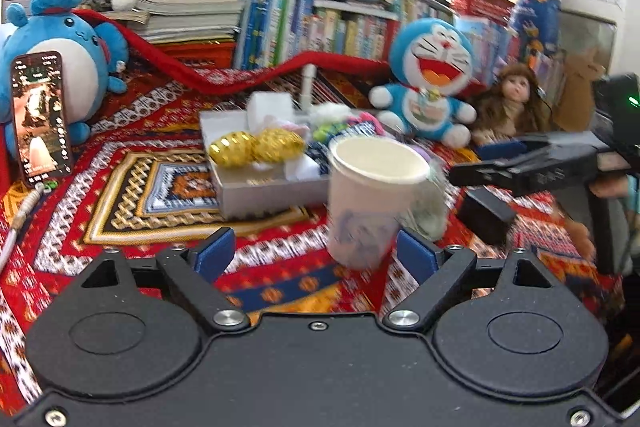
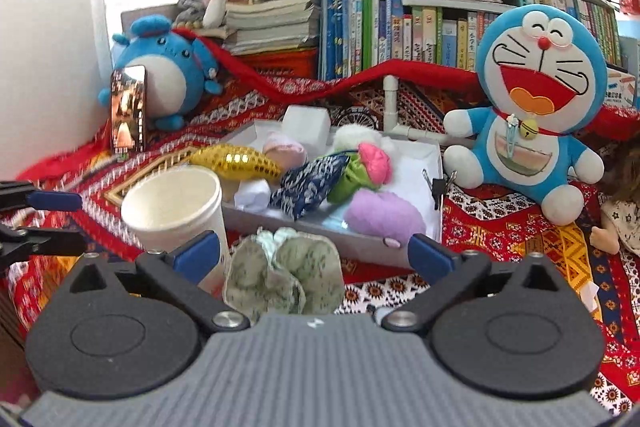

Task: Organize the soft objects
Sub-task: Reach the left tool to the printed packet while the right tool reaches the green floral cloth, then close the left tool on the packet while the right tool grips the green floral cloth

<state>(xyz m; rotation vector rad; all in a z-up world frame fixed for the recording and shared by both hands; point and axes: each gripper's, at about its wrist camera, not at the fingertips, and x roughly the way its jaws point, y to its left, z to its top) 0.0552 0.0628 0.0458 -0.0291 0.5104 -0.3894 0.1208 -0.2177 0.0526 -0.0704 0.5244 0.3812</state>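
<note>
A white paper cup [image 1: 370, 195] stands on the patterned cloth, empty inside as far as I see; it also shows in the right wrist view [image 2: 176, 203]. My left gripper [image 1: 316, 255] is open, its right finger next to the cup's base. My right gripper [image 2: 316, 253] is open, with a green-grey soft pouch [image 2: 284, 273] lying between its fingers, not gripped. A grey box [image 2: 434, 163] behind holds soft items: gold sequin pieces [image 2: 236, 161], a navy print pouch [image 2: 308, 183], a pink-and-green one [image 2: 366, 169], a lilac one [image 2: 382, 213].
A Doraemon plush [image 2: 536, 99] and a doll [image 1: 514, 103] sit to the right. A blue round plush [image 1: 60, 55] with a phone [image 1: 40, 119] leaning on it is at left. Stacked books [image 2: 276, 15] and a bookshelf line the back.
</note>
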